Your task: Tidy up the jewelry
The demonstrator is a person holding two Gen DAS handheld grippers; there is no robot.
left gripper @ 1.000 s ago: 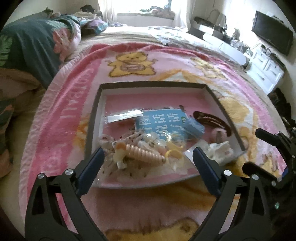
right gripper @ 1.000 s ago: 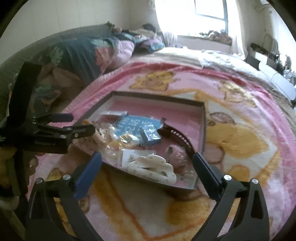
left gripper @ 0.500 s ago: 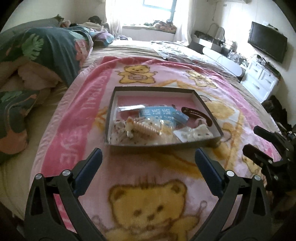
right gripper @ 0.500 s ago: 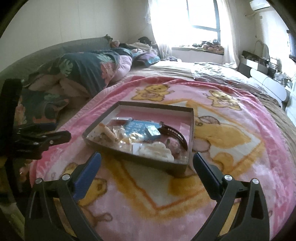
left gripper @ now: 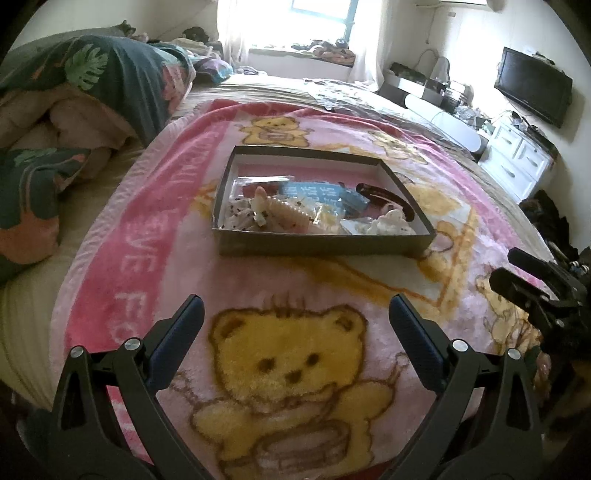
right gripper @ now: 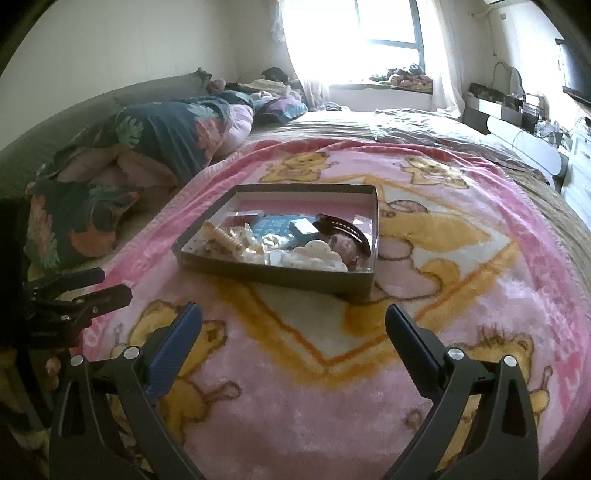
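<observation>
A shallow dark box [left gripper: 325, 248] [right gripper: 280, 277] sits on the pink bear blanket. It holds several hair clips and jewelry packets: a beige ribbed clip [left gripper: 290, 214], a blue card [left gripper: 314, 192], a dark barrette [left gripper: 388, 195] [right gripper: 347, 229] and a white claw clip [right gripper: 317, 254]. My left gripper [left gripper: 295, 325] is open and empty, well back from the box over a yellow bear print. My right gripper [right gripper: 293, 332] is open and empty, also well short of the box. Each gripper shows at the edge of the other's view, the right one [left gripper: 532, 284] and the left one [right gripper: 92, 288].
The pink blanket [left gripper: 155, 258] covers a bed. A rumpled dark floral quilt [left gripper: 74, 92] [right gripper: 147, 140] lies at the left. A white dresser [left gripper: 521, 162] and a wall TV [left gripper: 535, 88] stand at the right, a bright window [right gripper: 373, 33] at the back.
Both grippers have pulled back and up from the box, which now looks smaller and farther away. Both stay open and empty.
</observation>
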